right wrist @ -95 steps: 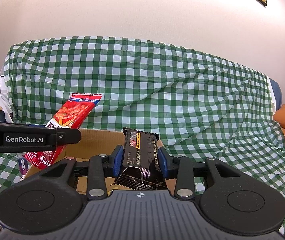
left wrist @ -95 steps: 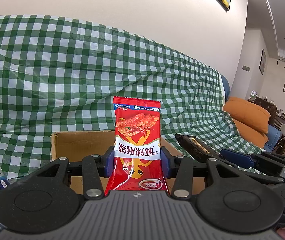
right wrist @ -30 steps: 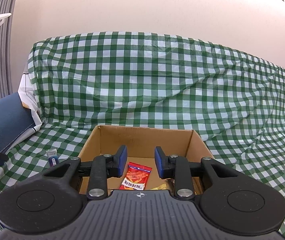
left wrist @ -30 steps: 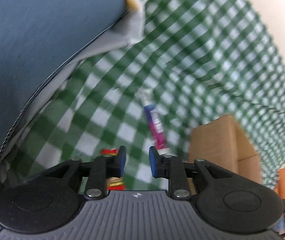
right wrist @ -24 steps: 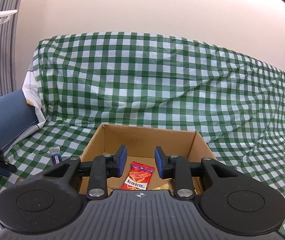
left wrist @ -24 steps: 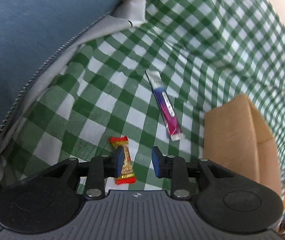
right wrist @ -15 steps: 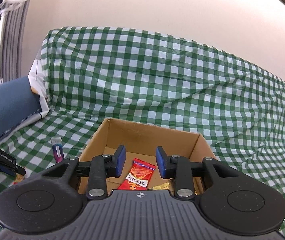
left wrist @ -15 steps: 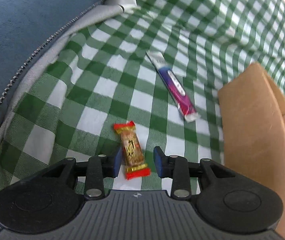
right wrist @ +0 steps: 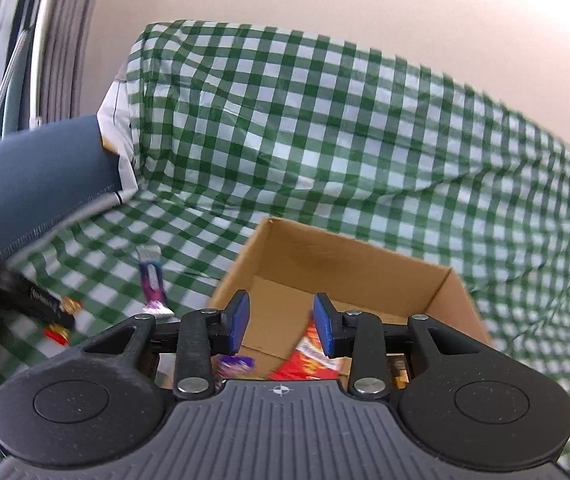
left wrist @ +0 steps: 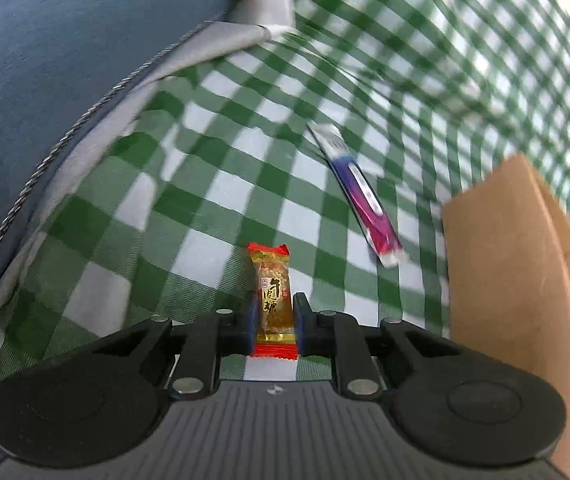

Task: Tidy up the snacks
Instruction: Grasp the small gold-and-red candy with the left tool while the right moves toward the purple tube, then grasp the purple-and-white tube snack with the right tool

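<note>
Moved: left gripper (left wrist: 272,320) now closes its blue pads on the small gold-and-red wrapped candy (left wrist: 272,300).
Right gripper (right wrist: 281,323): spread wide, empty, above the brown cardboard box (right wrist: 349,256).

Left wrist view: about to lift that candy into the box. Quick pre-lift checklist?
1. Small gold candy with red crimped ends sits between the left gripper's blue pads: ok.
2. Pads firmly clamped on it: cannot tell; they flank it closely.
3. Long purple-and-white stick packet apart from the candy: ok.
4. Brown cardboard box open on top: ok.
5. Right gripper open, holding nothing, over the box's near edge: not ok, may crowd the drop.
</note>
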